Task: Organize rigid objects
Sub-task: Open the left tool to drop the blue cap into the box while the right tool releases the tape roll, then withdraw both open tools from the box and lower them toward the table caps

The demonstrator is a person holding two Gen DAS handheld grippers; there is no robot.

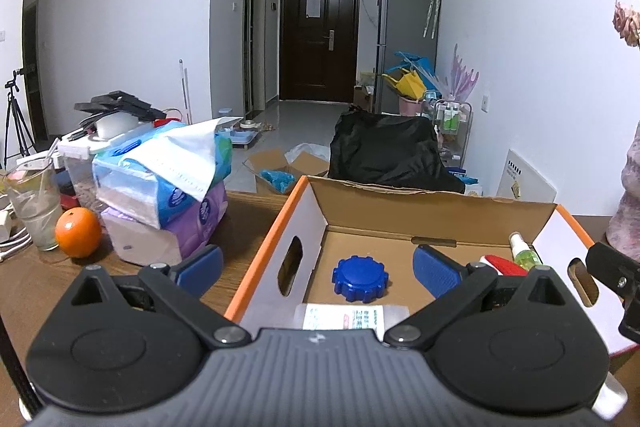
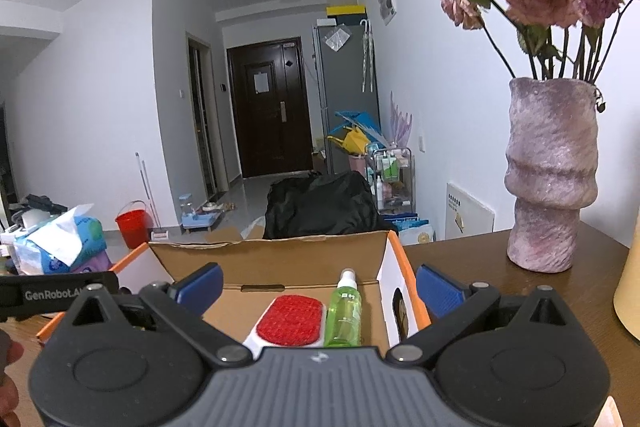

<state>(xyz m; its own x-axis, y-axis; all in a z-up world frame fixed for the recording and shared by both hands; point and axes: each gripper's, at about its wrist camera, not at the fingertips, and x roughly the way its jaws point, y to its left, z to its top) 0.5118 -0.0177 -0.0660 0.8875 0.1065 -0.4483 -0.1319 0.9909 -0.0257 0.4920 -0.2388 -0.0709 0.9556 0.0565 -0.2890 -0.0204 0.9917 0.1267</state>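
An open cardboard box [image 1: 308, 215] with orange-edged white sides stands on the brown table. A blue gear-shaped lid [image 1: 359, 278], a red-and-white brush [image 1: 505, 264] and a green spray bottle [image 1: 526, 251] lie inside it. My left gripper [image 1: 318, 273] hovers over the box's left side, open and empty, straddling its left wall. In the right wrist view the red brush [image 2: 290, 319] and the green bottle [image 2: 344, 311] lie side by side in the box [image 2: 394, 255]. My right gripper [image 2: 318, 285] is open wide above them, gripping nothing.
Tissue packs [image 1: 168, 195], an orange [image 1: 78, 231] and a glass with a straw [image 1: 34, 205] crowd the table left of the box. A purple vase [image 2: 550, 179] of dried roses stands on the table to the right. A black bag [image 1: 388, 151] sits behind the box.
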